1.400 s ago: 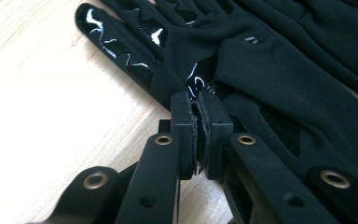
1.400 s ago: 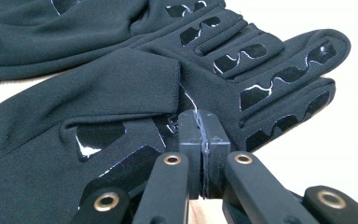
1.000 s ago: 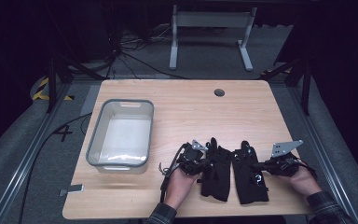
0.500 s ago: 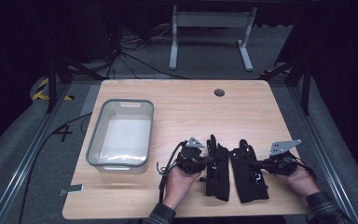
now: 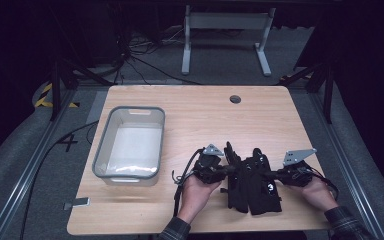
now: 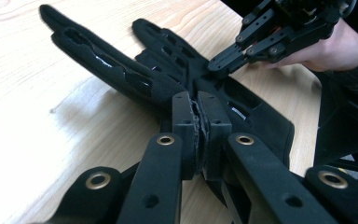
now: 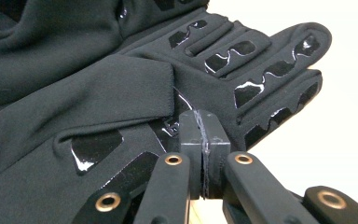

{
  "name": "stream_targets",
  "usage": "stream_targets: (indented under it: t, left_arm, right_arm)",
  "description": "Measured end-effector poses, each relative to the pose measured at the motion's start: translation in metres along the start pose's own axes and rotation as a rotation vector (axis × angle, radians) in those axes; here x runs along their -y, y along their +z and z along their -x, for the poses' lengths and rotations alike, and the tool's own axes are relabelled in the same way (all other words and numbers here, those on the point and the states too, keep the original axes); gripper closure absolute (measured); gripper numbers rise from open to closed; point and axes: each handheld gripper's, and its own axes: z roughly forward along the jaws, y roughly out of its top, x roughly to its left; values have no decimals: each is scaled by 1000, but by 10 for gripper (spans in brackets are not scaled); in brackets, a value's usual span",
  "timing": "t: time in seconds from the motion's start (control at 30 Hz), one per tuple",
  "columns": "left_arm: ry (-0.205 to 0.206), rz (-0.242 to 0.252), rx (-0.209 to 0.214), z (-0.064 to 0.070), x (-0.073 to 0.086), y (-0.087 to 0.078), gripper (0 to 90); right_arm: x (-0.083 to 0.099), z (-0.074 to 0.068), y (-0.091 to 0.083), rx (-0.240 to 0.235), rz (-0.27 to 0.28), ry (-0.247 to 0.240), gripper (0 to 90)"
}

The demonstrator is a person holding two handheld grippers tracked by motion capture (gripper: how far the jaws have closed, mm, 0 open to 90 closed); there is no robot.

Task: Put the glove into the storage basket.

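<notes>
Right now two black gloves [image 5: 250,182] lie side by side on the wooden tabletop [image 5: 195,112], near the front edge where the person sits. The gloves touch each other, and their fingers point away from the person. The left tongs [image 5: 226,169] come in from the left side and the right tongs [image 5: 266,173] come in from the right side, so each one works on its own edge of the pair. In the left gripper view, the left tongs [image 6: 196,116] look pressed together, right at the edge of a glove [image 6: 135,70], but I cannot tell if any cloth is caught between them. In the right gripper view, the right tongs [image 7: 204,135] are squeezed together too, and a thin bit of the glove's cloth [image 7: 121,93] seems pinched in the crack. I think the person holds the gloves from both sides so they stay neat and can be lifted as one. A clear plastic bin [image 5: 130,142] sits well apart on the left, with its open top up. It may be where the gloves go.
</notes>
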Motion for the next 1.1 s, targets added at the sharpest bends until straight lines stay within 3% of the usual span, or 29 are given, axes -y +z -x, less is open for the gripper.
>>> stream_targets:
  t: [0.13, 0.4, 0.63, 1.1]
  left_arm:
    - [16, -1, 6, 1, -6, 2, 871]
    - [40, -19, 32, 6, -15, 13, 871]
    - [51, -36, 54, 9, -20, 28, 870]
    - [60, -81, 86, 13, -23, 67, 865]
  right_arm:
    - [-2, 0, 2, -8, -1, 6, 900]
    - [-12, -7, 12, -25, -3, -33, 900]
    - [-19, -11, 18, -13, -5, -55, 900]
    - [-18, -9, 20, -44, 10, -54, 900]
